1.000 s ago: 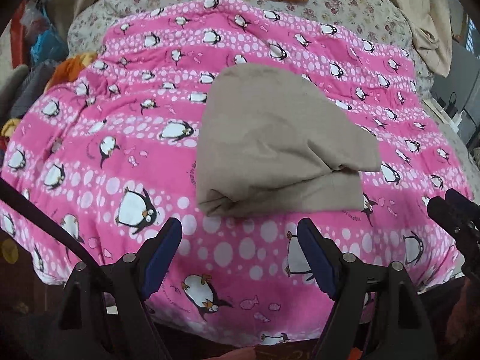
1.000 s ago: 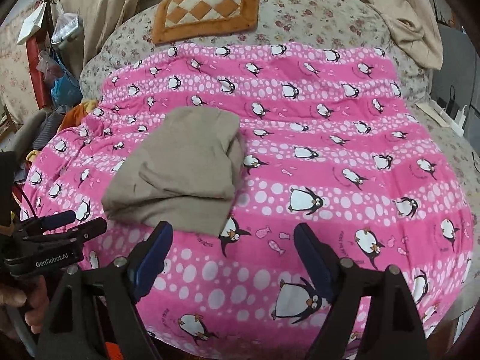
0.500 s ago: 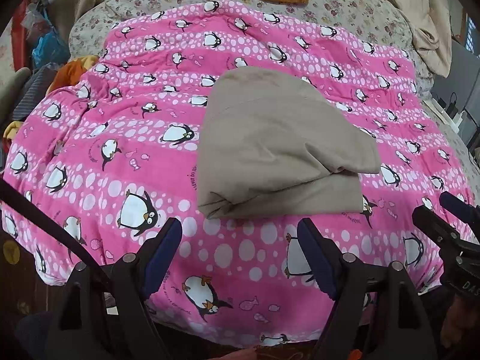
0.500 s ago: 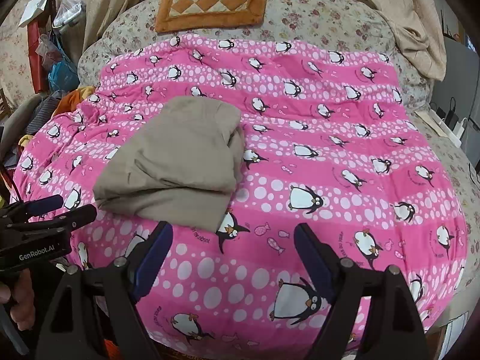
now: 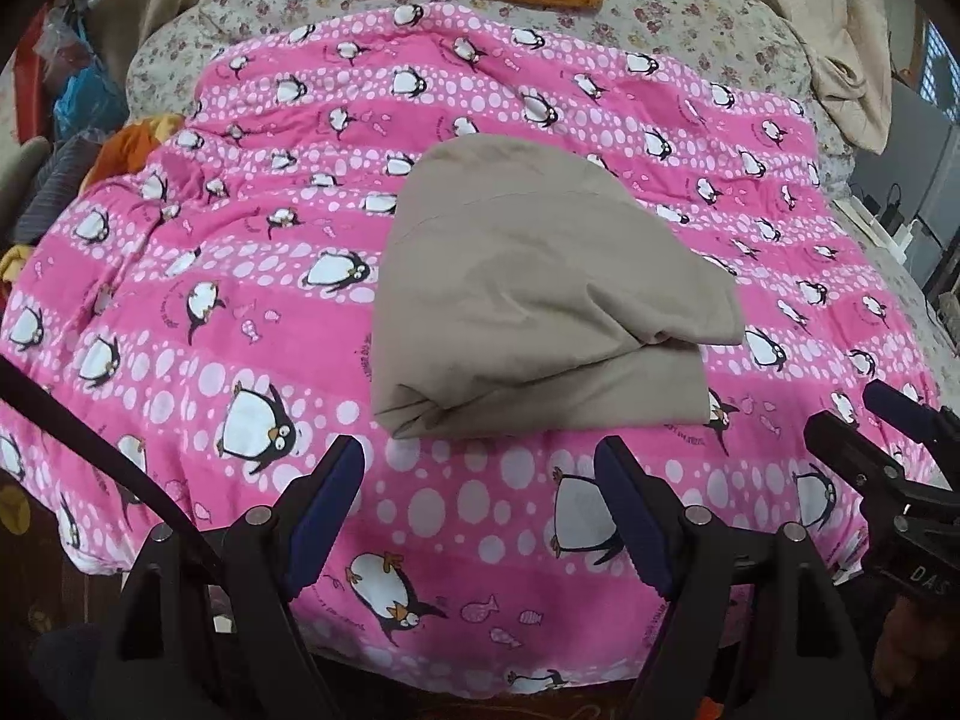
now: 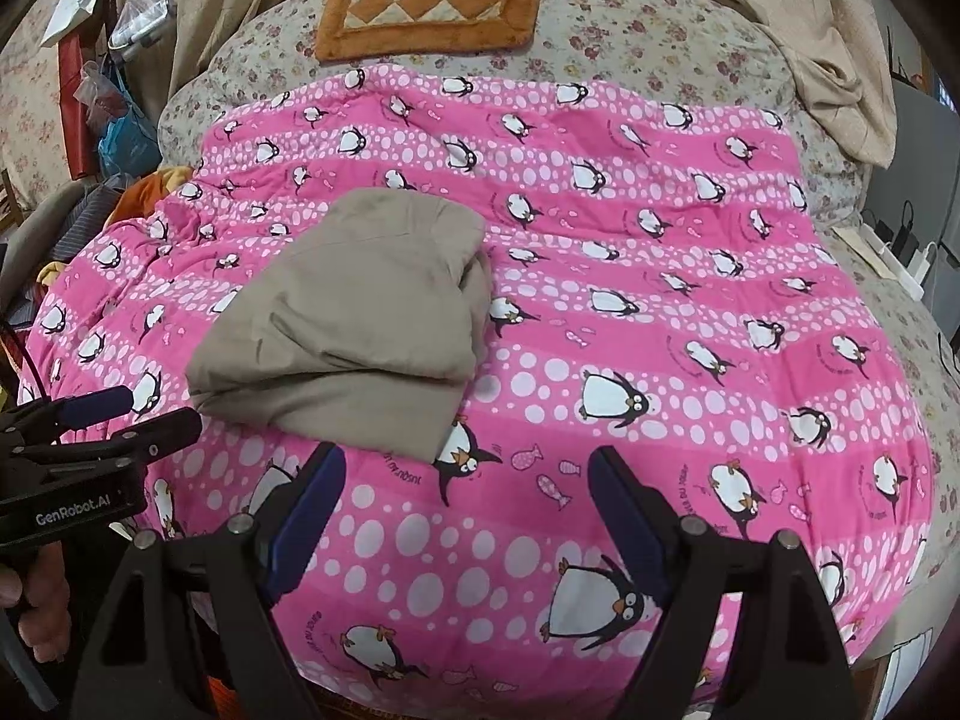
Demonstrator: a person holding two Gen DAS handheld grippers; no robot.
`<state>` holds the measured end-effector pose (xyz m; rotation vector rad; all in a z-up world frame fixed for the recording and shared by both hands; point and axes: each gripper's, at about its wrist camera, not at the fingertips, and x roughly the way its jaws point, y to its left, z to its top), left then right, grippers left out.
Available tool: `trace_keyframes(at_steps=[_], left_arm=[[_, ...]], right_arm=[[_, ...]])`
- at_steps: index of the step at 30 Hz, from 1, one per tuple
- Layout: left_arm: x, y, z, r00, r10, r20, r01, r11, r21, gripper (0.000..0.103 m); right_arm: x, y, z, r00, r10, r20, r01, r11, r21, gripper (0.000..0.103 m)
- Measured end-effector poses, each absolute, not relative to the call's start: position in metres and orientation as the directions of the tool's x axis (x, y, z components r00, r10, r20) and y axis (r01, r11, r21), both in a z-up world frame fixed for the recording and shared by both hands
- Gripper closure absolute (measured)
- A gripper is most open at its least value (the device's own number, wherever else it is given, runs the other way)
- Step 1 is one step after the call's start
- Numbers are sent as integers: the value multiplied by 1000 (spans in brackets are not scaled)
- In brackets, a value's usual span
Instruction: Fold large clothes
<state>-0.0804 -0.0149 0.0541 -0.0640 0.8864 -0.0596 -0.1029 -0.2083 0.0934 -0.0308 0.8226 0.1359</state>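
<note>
Folded beige garment lying flat on the pink penguin blanket, left of the bed's middle, near the front edge; same bundle in the right wrist view, upper layer doubled over a flatter lower layer, folded edge facing the front. No contact with either tool.

Left gripper poised over the blanket's front edge, just short of the garment, jaws spread wide, blue-padded fingers empty. Seen from the right wrist view as a black tool at the left margin, tips pointing toward the garment's near-left corner, apart from it.

Right gripper likewise over the front edge, jaws wide apart, holding nothing, garment's near corner just ahead and to its left. Visible in the left wrist view at the right margin, off to the side of the garment.

Beyond the blanket: floral bedspread, orange checkered cushion at the head of the bed, beige curtain hanging at the right, plastic bags and piled clothes at the left.
</note>
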Motion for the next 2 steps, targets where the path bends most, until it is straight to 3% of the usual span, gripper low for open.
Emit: trace_keyframes(at_steps=[2], left_arm=[[-80, -16, 54, 632, -88, -770, 35, 996, -84, 41]], right_arm=[[-103, -208, 94, 672, 108, -733, -131, 991, 26, 17]])
